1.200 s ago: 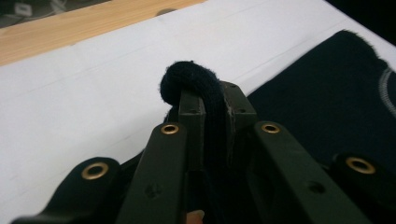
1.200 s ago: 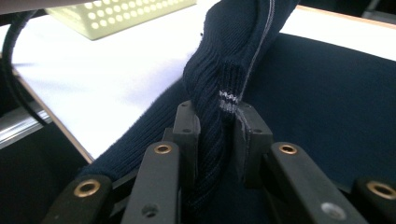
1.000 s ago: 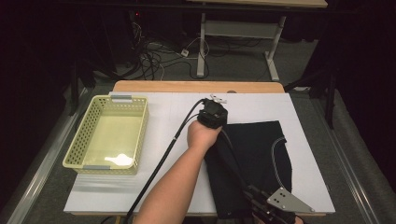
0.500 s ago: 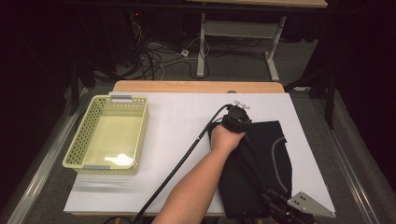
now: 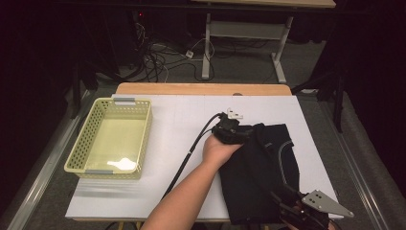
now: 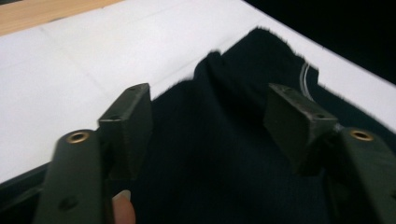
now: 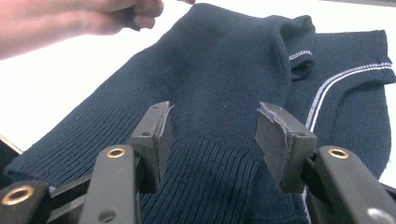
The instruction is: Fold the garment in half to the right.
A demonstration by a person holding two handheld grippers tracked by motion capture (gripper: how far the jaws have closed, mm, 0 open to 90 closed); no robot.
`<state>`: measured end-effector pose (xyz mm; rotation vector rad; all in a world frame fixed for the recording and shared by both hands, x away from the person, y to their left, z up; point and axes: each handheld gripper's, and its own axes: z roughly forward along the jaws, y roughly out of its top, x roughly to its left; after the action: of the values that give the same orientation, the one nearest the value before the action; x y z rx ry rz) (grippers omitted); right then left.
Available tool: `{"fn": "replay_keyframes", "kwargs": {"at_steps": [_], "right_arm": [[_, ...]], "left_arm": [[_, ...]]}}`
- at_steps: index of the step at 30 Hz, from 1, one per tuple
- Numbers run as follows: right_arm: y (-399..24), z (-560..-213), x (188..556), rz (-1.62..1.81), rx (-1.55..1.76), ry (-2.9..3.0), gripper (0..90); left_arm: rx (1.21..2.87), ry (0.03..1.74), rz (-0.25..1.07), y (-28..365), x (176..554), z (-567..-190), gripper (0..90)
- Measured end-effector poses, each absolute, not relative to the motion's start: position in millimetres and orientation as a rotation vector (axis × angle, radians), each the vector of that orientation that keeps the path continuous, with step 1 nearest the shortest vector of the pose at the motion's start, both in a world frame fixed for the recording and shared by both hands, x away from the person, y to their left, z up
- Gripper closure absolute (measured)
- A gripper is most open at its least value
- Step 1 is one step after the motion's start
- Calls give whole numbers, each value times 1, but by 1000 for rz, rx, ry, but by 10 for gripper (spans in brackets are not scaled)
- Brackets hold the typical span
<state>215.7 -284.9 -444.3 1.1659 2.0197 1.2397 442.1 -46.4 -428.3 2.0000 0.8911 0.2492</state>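
A dark navy sweater (image 5: 261, 175) lies folded on the right half of the white table (image 5: 182, 124), well apart from the yellow basket (image 5: 111, 139) at the left. The left gripper (image 5: 238, 136) sits over the sweater's far-left edge — its jaws have just been opening and stand apart, the fabric loose between them. The right gripper (image 7: 212, 133) hovers at the near ribbed hem — jaws likewise just opening, pads clear of the knit.

The sweater (image 7: 219, 70) is matt navy knit cloth, ribbed at its hem at the lower left of the right gripper view, with thin white piping. The desk (image 5: 172, 124) top looks smooth, matt white with a wooden far edge; the basket (image 5: 79, 155) is glossy pale-yellow perforated plastic.
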Motion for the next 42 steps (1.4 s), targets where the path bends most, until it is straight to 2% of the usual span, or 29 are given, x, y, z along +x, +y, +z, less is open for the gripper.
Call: {"fn": "replay_keyframes", "kwargs": {"at_steps": [10, 12, 20, 32, 42], "right_arm": [[-291, -441, 234, 1216, 1152, 2024, 514], [-293, -442, 239, 1220, 1165, 2020, 515], [-296, -447, 261, 1224, 1187, 2024, 501], [-305, -451, 286, 1219, 1236, 1991, 453], [-310, -450, 296, 1192, 1251, 1981, 329]], "left_arm": [[2020, 875, 276, -4, 411, -446, 146], [2021, 870, 290, 5, 403, -450, 139], [2019, 862, 245, 39, 378, -463, 19], [2006, 868, 267, 94, 336, -466, 0], [1990, 904, 275, 135, 309, -476, 0]]}}
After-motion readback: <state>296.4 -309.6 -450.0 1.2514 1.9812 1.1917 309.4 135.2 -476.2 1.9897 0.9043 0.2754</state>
